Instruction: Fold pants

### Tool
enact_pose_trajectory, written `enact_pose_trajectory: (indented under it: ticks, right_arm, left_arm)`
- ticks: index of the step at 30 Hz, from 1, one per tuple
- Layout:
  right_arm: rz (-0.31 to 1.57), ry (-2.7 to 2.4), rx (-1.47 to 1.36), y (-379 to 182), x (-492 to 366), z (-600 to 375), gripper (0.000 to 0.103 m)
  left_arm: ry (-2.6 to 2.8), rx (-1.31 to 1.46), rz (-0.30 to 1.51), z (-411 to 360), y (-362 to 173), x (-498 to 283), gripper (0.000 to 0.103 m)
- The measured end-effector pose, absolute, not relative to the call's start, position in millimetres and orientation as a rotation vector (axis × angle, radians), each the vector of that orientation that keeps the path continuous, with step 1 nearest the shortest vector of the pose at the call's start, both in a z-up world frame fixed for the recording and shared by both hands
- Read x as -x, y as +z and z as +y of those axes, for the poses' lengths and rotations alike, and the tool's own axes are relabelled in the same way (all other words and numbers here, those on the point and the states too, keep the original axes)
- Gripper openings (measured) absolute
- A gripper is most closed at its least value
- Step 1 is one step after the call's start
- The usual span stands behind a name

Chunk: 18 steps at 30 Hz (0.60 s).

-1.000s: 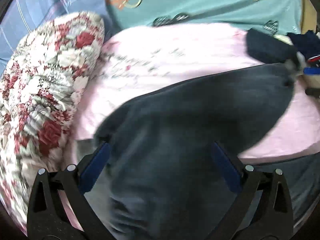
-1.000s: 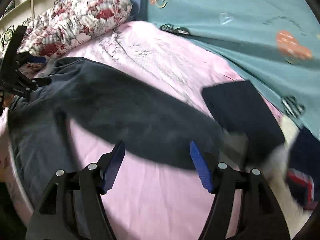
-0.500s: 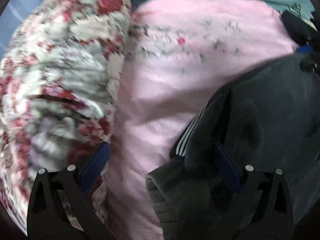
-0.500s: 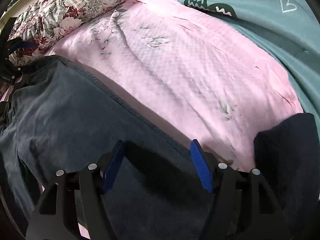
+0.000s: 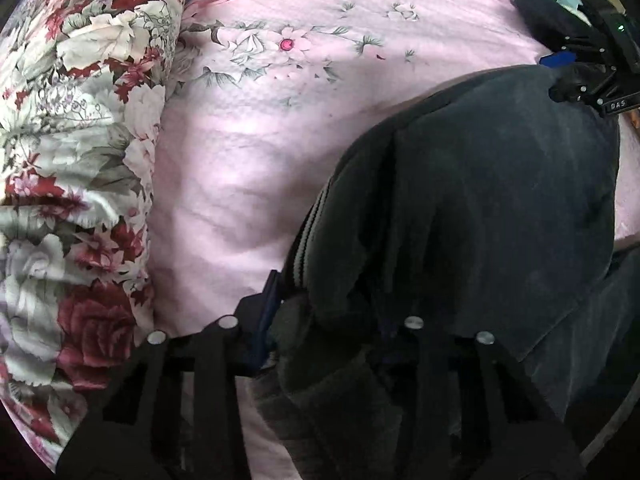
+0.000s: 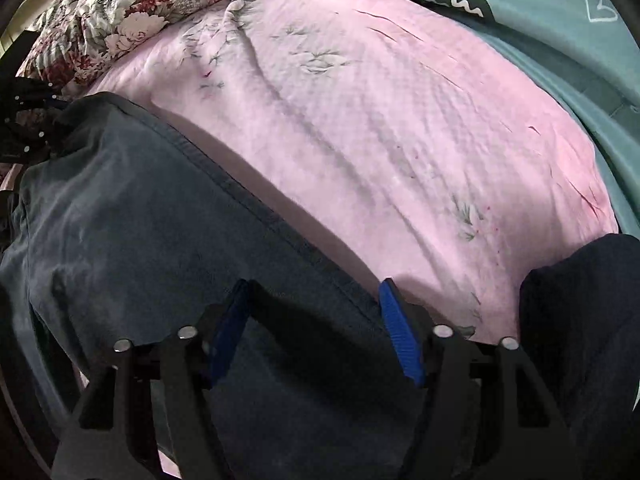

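Observation:
Dark grey pants [image 5: 500, 180] lie across a pink quilt [image 5: 260, 120], folded over so the striped waistband edge faces left. My left gripper [image 5: 320, 312] is shut on the bunched waistband end; one blue pad shows and the other is buried in cloth. In the right wrist view the pants [image 6: 140, 220] stretch away to the left. My right gripper [image 6: 314, 320] is open and low over the leg end, with cloth between its blue pads. The right gripper [image 5: 592, 72] also shows at the far end of the pants in the left wrist view.
A floral pillow [image 5: 72, 120] bounds the quilt on the left. A teal sheet [image 6: 540, 12] lies beyond the quilt [image 6: 380, 120]. Another dark folded garment [image 6: 580, 320] sits just right of my right gripper.
The left gripper swung over the waistband and closed on it. The right gripper dropped down onto the leg end and stayed open.

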State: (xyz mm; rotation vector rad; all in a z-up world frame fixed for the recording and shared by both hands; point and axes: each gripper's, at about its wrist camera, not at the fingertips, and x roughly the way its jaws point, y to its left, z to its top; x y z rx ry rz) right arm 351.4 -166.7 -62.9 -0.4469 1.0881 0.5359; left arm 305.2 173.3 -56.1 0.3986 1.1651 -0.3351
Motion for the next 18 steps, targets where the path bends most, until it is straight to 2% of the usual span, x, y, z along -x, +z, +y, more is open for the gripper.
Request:
enact_pose_trajectory:
  ticks: [1,2,3,4,5,12,18]
  right_arm:
    - [1.088,0.536,0.450,-62.1,-350.2,-166.1,0.052]
    - [1.084,0.536,0.457,-60.7,-348.1,-166.5,0.039]
    - [1.082,0.538,0.462,-58.7,-346.0,-167.2,0.033]
    - [1.079,0.542,0.460,-56.0,-343.6,-167.7,0.020]
    - [1.066,0.545,0.456,-50.0,-339.7,-168.2,0.014]
    - [0.977,0.560,0.480,-15.1,-303.8,-168.0,0.011]
    - [0.824,0.614,0.481,36.5,-204.7,-176.4,0.011]
  left_arm:
    - [-0.325,-0.405,1.163,172.1,-55.3,-304.2,0.038]
    - [-0.307,-0.415,1.160,169.9,-54.7,-304.2,0.037]
    - [-0.291,-0.421,1.154,168.5,-53.5,-305.0,0.037]
    - [-0.271,-0.429,1.148,167.6,-50.5,-306.1,0.037]
    - [-0.249,-0.428,1.143,166.0,-46.5,-306.2,0.037]
    - [-0.245,-0.380,1.074,168.5,-11.0,-288.8,0.037]
    - [-0.342,-0.339,0.928,179.9,41.2,-227.1,0.037]
